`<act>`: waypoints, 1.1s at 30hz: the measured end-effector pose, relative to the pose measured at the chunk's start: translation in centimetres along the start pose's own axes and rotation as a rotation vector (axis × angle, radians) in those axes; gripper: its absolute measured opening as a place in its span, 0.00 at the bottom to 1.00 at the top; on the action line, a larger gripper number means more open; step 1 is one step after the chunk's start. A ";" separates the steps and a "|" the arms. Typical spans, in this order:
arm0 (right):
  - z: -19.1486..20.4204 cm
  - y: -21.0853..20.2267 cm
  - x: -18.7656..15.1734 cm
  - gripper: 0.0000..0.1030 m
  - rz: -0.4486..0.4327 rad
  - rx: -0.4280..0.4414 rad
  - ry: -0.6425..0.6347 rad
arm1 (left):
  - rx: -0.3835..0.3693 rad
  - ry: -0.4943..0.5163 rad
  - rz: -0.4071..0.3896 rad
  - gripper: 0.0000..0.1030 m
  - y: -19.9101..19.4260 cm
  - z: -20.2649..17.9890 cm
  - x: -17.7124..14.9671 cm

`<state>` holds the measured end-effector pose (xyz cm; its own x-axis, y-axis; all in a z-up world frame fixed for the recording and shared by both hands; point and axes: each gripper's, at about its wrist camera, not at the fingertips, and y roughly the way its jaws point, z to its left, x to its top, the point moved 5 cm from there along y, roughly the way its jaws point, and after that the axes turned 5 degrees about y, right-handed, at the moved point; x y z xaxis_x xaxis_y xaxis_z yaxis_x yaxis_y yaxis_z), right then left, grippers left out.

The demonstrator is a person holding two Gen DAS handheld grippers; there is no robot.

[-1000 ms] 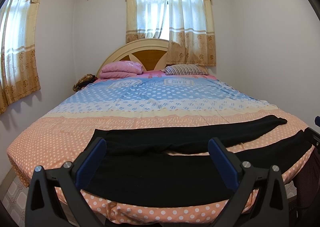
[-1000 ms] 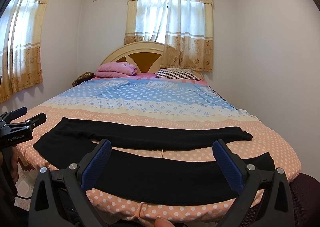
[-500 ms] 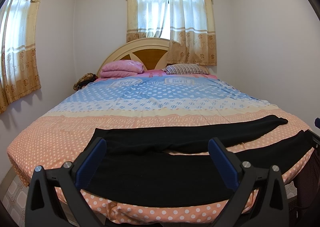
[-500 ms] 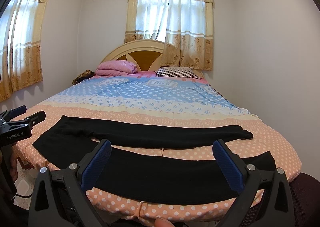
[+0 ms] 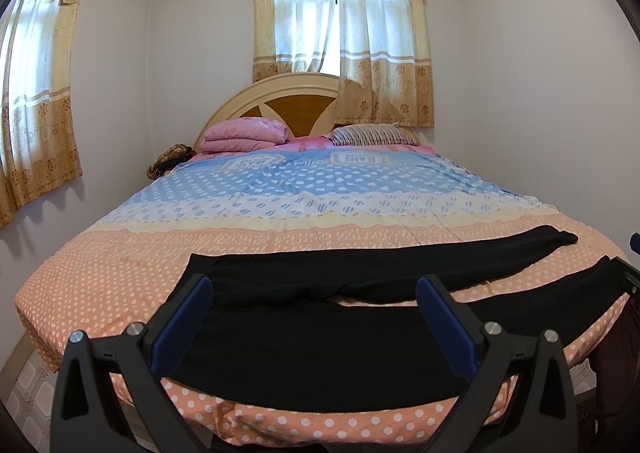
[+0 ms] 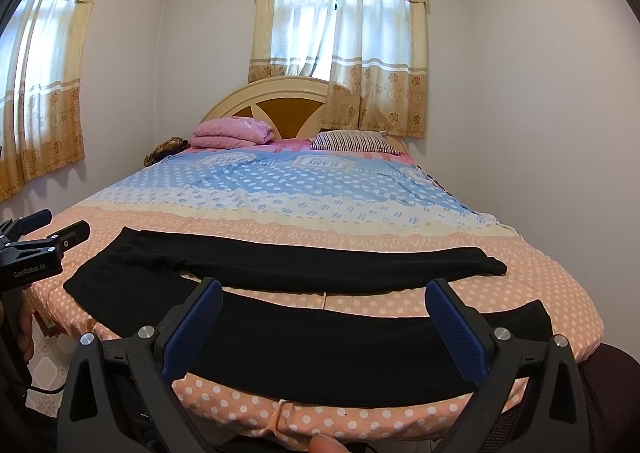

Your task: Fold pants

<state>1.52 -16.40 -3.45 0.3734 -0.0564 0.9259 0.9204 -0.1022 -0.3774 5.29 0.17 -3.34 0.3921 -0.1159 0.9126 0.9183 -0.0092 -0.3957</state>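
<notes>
Black pants (image 5: 320, 349) are laid flat along the foot edge of the bed (image 5: 120, 273), legs parted. Both the left claw (image 5: 314, 329) and right claw (image 6: 326, 333) are held spread above them, gripping nothing.

White lettering "GenRobot.AI" stands on the black body of the left tongs (image 6: 30, 253), seen at the left edge of the right wrist view. The polka-dotted blue, cream and peach bedsheet (image 6: 280, 189) bears upside-down "JEANS" patches near the head of the bed.
</notes>
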 end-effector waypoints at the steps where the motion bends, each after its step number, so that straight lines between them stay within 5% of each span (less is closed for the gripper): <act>1: -0.1 0.1 0.0 0.99 0.001 -0.001 0.000 | 0.000 0.001 0.001 1.00 0.0 0.0 0.0; 18: -0.6 2.8 -1.9 0.99 0.068 -0.027 -0.007 | 0.004 0.021 0.040 1.00 1.7 -0.1 -0.8; 24: -2.3 5.9 -3.2 0.99 0.111 -0.093 -0.041 | -0.002 0.055 0.092 1.00 5.5 1.3 -1.9; 33: -10.4 11.0 -3.3 0.99 0.232 -0.193 0.062 | 0.131 0.097 0.198 1.00 13.8 8.6 -1.8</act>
<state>9.25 -27.67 -10.82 0.5576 -0.1607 0.8144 0.7700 -0.2663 -0.5798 17.72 8.79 -9.58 0.5641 -0.1970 0.8019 0.8256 0.1517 -0.5435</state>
